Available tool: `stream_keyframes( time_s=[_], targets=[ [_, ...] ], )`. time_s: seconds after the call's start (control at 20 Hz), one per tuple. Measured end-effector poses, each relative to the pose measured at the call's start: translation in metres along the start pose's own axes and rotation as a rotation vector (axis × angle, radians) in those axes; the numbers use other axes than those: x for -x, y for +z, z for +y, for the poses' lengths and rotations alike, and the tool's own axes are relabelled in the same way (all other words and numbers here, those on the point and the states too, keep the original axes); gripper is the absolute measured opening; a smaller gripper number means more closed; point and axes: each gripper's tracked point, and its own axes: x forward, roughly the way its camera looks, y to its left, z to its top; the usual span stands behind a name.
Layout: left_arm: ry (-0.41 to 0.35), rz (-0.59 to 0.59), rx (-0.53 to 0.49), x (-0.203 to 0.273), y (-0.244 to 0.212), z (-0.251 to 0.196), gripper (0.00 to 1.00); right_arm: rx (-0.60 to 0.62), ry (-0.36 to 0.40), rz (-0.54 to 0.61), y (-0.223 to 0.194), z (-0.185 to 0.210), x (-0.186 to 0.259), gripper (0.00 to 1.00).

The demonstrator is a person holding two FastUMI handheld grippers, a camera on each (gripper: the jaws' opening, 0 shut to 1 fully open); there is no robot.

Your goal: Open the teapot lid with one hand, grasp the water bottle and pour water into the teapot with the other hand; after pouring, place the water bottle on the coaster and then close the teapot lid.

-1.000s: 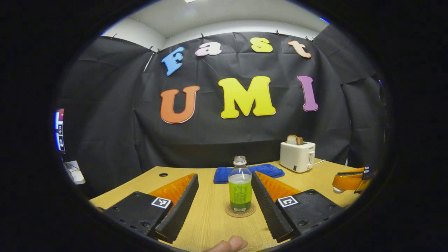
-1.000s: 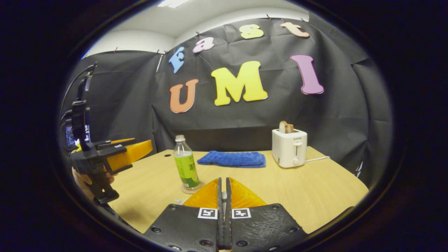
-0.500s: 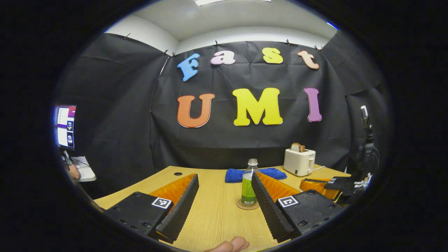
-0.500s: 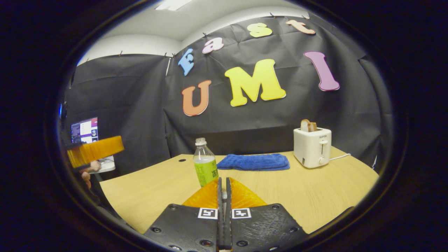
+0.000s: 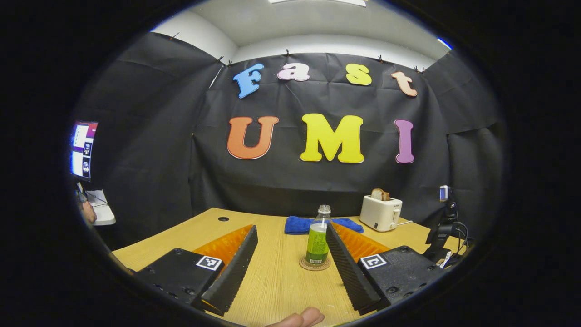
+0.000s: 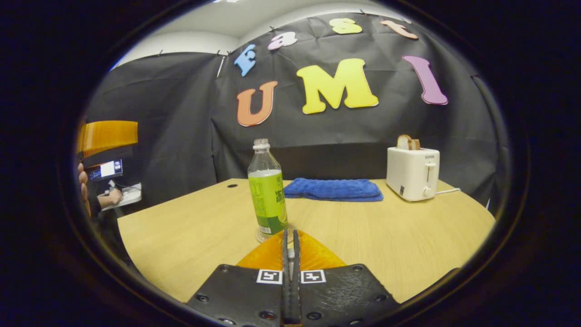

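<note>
The pale wooden tabletop (image 6: 386,245) fills the floor of the booth, rounded at its edges, with a small dark hole near its far left corner; black cloth hangs as the wall behind it and a white ceiling shows above; a lit monitor (image 5: 83,149) sits off to the far left, outside the cloth. On the far side, right, stands the white two-slot toaster (image 6: 412,172) with bread poking up, parked clear of the work; beside it, further left, lies the folded blue cloth (image 6: 333,189), flat and out of the way. Front and centre is the clear plastic water bottle with a green label (image 5: 317,236), upright, cap on, part full; it stands on the small round cork coaster (image 5: 314,265), which by my reading is the put-down step finished. The left tool (image 5: 290,268) is spread wide, fingers either side of open tabletop, the bottle just beyond the right finger; that looks like a release and a pull-away. The right tool (image 6: 290,245) has its fingers pressed together on nothing, tips just near of the bottle's base. A fingertip (image 5: 299,318) peeks at the near edge. The teapot I cannot place, so the lid's state is beyond me.
</note>
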Motion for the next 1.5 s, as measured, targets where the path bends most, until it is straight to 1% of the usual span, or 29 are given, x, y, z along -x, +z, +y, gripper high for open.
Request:
stream_keyframes(
  time_s=[0.25,0.35,0.6,0.65,0.7,0.8,0.9,0.95,1.0,1.15,1.2,1.25,1.4,1.5],
  targets=[
    [-0.017,0.025,-0.001,-0.002,-0.007,-0.005,0.94,0.002,-0.011,0.0,0.001,-0.001,0.0,0.0],
    [-0.027,0.037,0.002,-0.004,-0.011,-0.008,0.94,0.012,0.003,0.006,-0.001,0.005,0.001,0.0],
    [-0.045,0.059,-0.02,-0.005,-0.017,-0.015,0.94,0.018,0.0,0.01,-0.004,0.004,-0.005,0.0],
    [-0.046,0.062,-0.024,-0.006,-0.018,-0.015,0.95,0.017,-0.004,0.014,-0.005,0.004,-0.004,0.03],
    [-0.047,0.067,-0.028,-0.005,-0.02,-0.016,0.95,0.013,-0.002,0.014,-0.005,0.004,-0.004,0.03],
    [-0.05,0.07,-0.035,-0.005,-0.021,-0.018,0.95,0.016,-0.005,0.015,-0.004,0.004,-0.002,0.06],
    [-0.055,0.073,-0.042,-0.005,-0.021,-0.021,0.95,0.022,-0.002,0.006,0.0,0.006,0.002,0.06],
    [-0.056,0.073,-0.045,-0.005,-0.021,-0.022,0.95,0.029,-0.003,0.003,0.003,0.007,0.005,0.11],
    [-0.058,0.073,-0.047,-0.004,-0.021,-0.023,0.95,0.038,-0.003,-0.004,0.007,0.008,0.008,0.11],
    [-0.062,0.074,-0.063,-0.002,-0.021,-0.027,0.95,0.063,0.009,-0.014,0.019,0.012,0.022,0.28],
    [-0.057,0.072,-0.072,-0.002,-0.02,-0.026,0.95,0.066,0.007,-0.013,0.022,0.012,0.027,0.32],
    [-0.055,0.071,-0.078,-0.003,-0.02,-0.027,0.95,0.068,0.002,-0.016,0.027,0.012,0.033,0.42],
    [-0.053,0.079,-0.078,-0.001,-0.022,-0.031,0.95,0.068,-0.002,-0.057,0.047,0.013,0.053,0.53],
    [-0.043,0.079,-0.092,0.001,-0.02,-0.033,0.95,0.095,-0.009,-0.072,0.058,0.011,0.068,0.82]
  ],
)
